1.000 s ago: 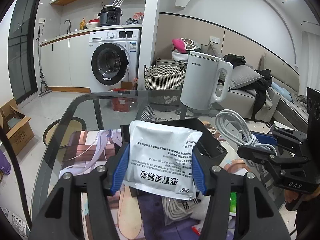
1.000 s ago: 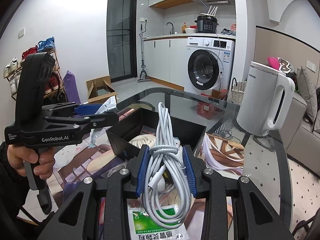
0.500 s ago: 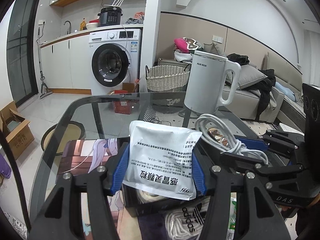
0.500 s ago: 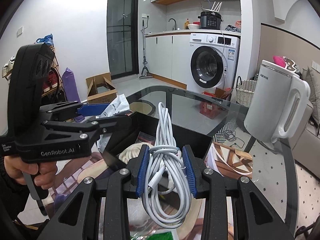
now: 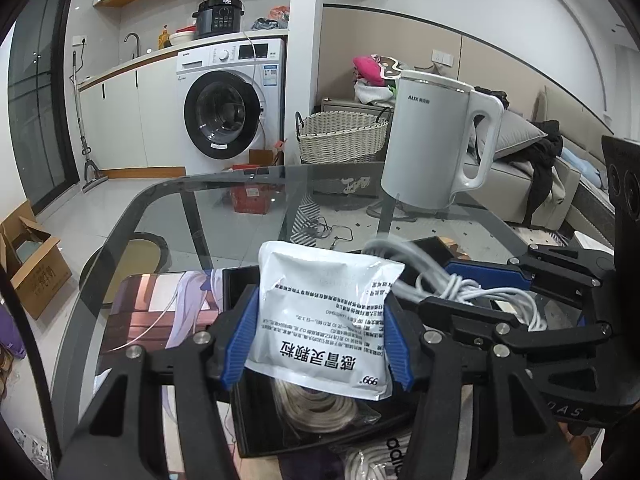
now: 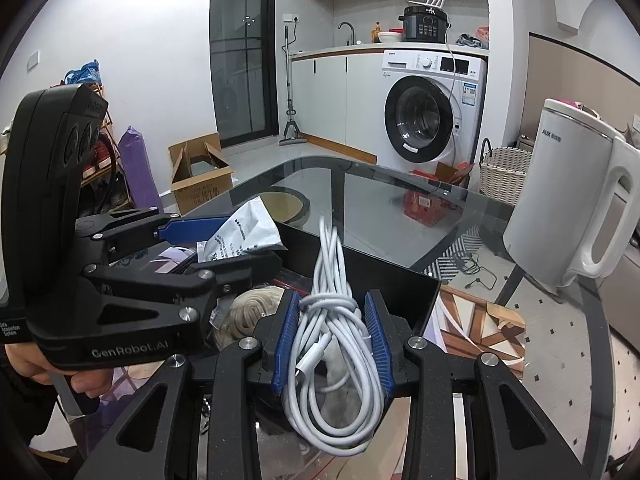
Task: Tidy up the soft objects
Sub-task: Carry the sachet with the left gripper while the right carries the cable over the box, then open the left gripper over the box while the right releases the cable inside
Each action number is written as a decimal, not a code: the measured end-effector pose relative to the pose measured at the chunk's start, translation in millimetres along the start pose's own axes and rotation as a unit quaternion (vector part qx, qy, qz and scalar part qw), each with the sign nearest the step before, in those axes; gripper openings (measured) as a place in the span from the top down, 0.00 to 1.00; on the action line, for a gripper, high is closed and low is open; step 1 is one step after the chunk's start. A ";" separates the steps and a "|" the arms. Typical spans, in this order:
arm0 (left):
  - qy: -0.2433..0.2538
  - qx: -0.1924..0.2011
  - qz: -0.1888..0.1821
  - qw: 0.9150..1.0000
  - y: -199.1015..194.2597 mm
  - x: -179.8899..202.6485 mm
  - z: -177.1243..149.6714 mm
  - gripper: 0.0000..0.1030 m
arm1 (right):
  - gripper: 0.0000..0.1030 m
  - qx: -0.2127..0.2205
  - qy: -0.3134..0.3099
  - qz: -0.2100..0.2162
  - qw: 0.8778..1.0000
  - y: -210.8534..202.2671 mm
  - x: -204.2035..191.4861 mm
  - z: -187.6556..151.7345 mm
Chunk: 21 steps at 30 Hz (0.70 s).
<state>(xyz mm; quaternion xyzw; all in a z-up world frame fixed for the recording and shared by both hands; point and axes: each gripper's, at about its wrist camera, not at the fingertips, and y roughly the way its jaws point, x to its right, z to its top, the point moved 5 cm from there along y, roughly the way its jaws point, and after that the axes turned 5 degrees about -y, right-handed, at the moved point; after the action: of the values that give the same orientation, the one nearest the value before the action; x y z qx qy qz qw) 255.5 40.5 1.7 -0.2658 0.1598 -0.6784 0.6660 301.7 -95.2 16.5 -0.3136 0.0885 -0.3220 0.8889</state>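
Hovering over the black box, the left gripper jaws pinch a white sachet; the right gripper jaws clamp a coiled white cable.

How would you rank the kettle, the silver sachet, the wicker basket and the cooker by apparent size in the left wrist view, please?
1. Silver sachet, nearest the camera
2. Kettle
3. Wicker basket
4. Cooker, farthest away

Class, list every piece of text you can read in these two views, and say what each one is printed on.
"AUX": white kettle.
"999": white sachet, held by the left gripper.
"GenRobot.AI": left gripper body, right wrist view.
"adidas", partly hidden: packet below the black box.
Sachet's fine print, washing machine labels: too small to read.
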 end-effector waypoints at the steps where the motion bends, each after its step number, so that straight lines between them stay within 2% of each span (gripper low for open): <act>1: 0.001 -0.002 0.000 1.000 1.7 -0.2 -0.5 0.45 | 0.67 0.000 0.000 0.001 1.000 1.6 0.8 -0.1; 9: 0.011 -0.010 -0.001 1.000 9.5 2.2 -4.5 0.45 | 0.67 -0.009 0.000 0.007 1.000 8.9 1.5 -3.3; 14: 0.019 -0.024 -0.001 1.000 14.4 3.6 -10.5 0.42 | 0.65 0.006 -0.004 -0.001 1.000 -11.0 5.2 -4.9; 16: 0.027 -0.027 0.001 0.999 12.6 6.9 -10.9 0.37 | 0.58 0.007 -0.004 -0.006 1.000 -20.6 7.6 -7.1; 18: 0.034 -0.025 0.001 0.999 8.5 10.0 -10.9 0.22 | 0.43 0.008 -0.004 -0.006 1.000 -29.1 9.4 -9.9; 19: 0.037 -0.018 0.001 0.999 3.9 11.4 -10.7 0.17 | 0.40 0.009 -0.002 -0.012 1.000 -35.0 11.0 -12.3; 21: 0.036 -0.009 0.008 0.999 -4.3 11.5 -11.0 0.02 | 0.24 0.011 0.005 -0.020 1.000 -46.4 13.8 -17.3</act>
<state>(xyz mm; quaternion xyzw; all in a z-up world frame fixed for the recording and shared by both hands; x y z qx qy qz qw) 246.1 27.8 -3.1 -0.2457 0.1916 -0.6811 0.6626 282.2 -140.2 32.0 -0.3043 0.0827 -0.3425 0.8850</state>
